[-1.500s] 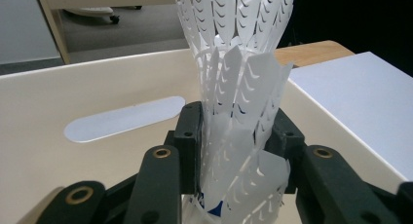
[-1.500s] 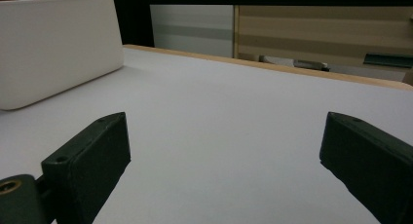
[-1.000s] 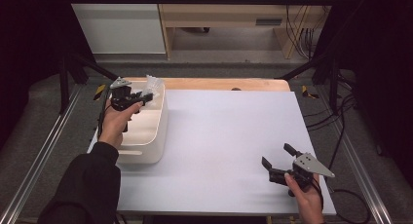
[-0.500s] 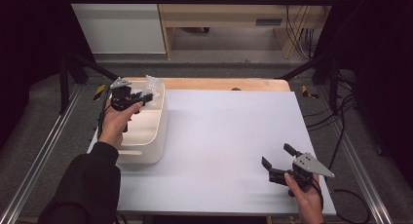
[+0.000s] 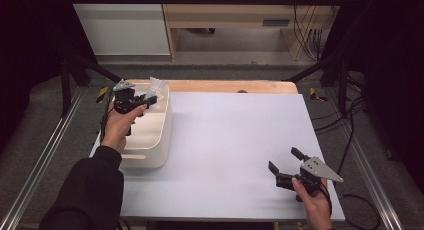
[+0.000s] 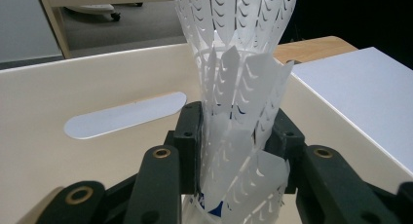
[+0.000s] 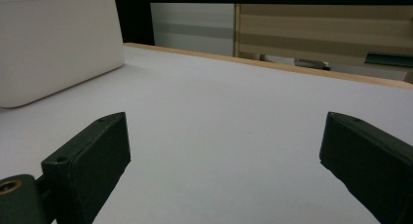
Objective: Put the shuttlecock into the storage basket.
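White tabletop [image 5: 235, 140] with a wooden strip along its far edge is seen from the high view, set inside a dark metal frame; pale cabinets stand behind it. On the table's left part a cream-coloured bin [image 5: 162, 135] is placed, rounded at the corners, with an oval handle slot [image 6: 125, 114] cut in its wall, as shown in the left gripper view. Over the far end of this bin the left gripper [image 5: 142, 101] is held by a dark-sleeved arm. Between its black jaws a white plastic shuttlecock [image 6: 238, 112] is clamped by the skirt, which is pressed in on both sides; the skirt flares upward in the left gripper view, and a little blue is seen at its lower end. The shuttlecock is thus held above the bin's interior, clear of its walls. At the near right corner of the table the right gripper [image 5: 286, 159] is held low over the bare white surface, its jaws spread wide with nothing between them, pointed toward the bin, well apart from it
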Action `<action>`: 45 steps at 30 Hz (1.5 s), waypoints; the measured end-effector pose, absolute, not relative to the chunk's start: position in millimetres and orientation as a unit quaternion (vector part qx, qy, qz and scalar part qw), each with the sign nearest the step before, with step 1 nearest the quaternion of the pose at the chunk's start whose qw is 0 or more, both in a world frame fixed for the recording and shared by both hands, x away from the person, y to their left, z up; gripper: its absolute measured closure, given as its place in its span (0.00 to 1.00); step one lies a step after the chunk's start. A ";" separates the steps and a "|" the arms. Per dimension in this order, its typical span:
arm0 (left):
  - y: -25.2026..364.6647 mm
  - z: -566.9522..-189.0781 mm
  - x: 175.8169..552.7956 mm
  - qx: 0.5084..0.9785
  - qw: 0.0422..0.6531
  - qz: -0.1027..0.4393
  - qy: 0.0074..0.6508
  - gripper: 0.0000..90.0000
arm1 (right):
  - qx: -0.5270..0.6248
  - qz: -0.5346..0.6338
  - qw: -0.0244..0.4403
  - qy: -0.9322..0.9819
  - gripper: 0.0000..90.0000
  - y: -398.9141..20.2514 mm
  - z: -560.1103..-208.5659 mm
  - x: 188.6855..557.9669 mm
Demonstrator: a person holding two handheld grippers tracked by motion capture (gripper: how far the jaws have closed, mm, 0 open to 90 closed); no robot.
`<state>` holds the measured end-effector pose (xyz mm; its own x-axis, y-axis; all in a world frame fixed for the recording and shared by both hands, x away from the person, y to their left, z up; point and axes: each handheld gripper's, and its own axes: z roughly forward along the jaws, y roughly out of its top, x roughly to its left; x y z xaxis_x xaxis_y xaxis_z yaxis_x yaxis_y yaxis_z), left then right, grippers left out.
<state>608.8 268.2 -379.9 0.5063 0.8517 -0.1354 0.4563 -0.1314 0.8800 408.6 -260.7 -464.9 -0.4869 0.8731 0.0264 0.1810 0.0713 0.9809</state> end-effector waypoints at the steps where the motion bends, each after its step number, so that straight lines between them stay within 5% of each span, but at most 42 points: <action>1: 268.2 -379.9 608.8 0.723 0.479 0.206 0.452 0.71 | 0.399 0.553 0.313 0.662 0.05 -260.7 -464.9 408.5; 45: 267.4 -381.3 609.6 0.729 0.471 0.217 0.446 0.71 | 0.397 0.553 0.312 0.663 0.05 -260.5 -465.0 408.6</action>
